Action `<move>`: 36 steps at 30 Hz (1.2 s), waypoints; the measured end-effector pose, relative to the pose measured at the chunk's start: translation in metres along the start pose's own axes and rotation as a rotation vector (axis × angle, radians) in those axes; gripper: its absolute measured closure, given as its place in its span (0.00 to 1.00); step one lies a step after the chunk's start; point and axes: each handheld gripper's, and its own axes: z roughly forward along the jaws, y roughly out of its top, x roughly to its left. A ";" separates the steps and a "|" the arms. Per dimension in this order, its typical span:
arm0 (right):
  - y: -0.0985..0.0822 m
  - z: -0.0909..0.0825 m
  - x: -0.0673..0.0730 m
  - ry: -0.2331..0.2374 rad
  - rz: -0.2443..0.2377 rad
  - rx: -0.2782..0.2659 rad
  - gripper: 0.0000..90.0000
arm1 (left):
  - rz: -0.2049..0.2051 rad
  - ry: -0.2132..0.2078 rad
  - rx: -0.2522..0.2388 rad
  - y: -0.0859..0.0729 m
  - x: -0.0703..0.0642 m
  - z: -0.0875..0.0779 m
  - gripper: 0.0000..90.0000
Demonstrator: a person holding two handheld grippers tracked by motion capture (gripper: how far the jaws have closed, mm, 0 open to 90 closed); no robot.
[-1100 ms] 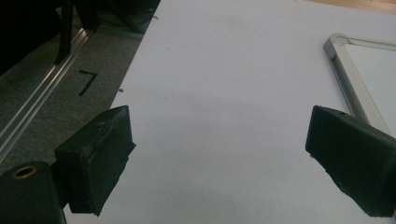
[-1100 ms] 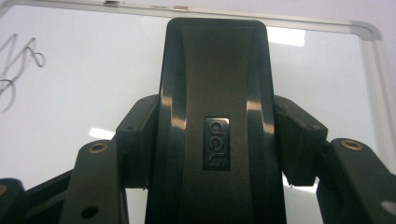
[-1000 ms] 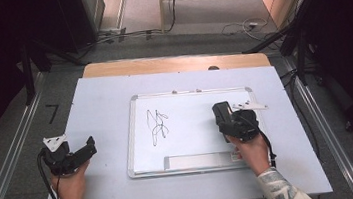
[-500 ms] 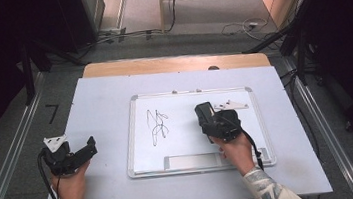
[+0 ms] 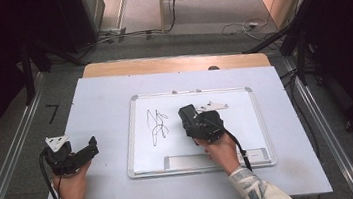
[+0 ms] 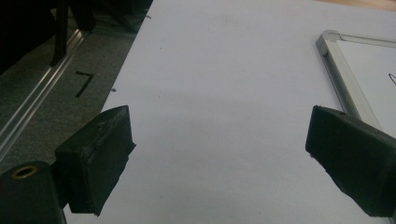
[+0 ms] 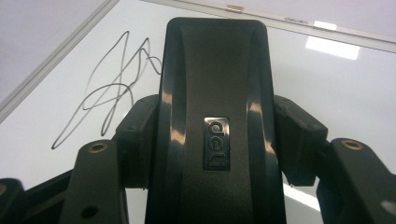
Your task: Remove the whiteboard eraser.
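**Eraser clamped over the whiteboard, beside the scribble**

A black whiteboard eraser (image 7: 212, 126) is sitting gripped between the two jaws of the right gripper (image 5: 190, 120); in the right gripper view the jaws are pressing on its sides, and the eraser's glossy back with a small raised label is rising straight up the middle. In the high view the eraser (image 5: 188, 114) is sticking out from the front of the gripper, over the white surface of the whiteboard (image 5: 237, 117), roughly in the middle of the board. Whether its underside is touching the board, I cannot tell from here.

Just to the left of the eraser, in the high view, a black scribble (image 5: 157, 126) is lying on the board, apart from the eraser by a narrow strip of clean white. In the right gripper view the same scribble (image 7: 109, 88) is showing to the left of the eraser, unwiped.

The person's right hand (image 5: 220, 150) is holding the gripper from the near edge of the board.

The board is lying flat on the pale table (image 5: 99, 103). Well off to the left, the left gripper (image 5: 87, 149) is resting in the person's left hand on the bare table, its jaws spread wide with nothing between them.
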 end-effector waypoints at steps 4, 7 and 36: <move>0.002 0.004 0.007 0.009 -0.012 0.003 0.41 | 0.002 0.001 0.000 0.000 0.000 -0.001 0.09; 0.003 0.007 0.012 0.016 -0.024 0.003 0.41 | 0.001 0.000 0.000 0.000 0.000 -0.001 0.09; 0.012 0.032 0.048 0.060 -0.071 0.024 0.41 | -0.001 -0.013 0.002 0.000 0.000 0.000 0.09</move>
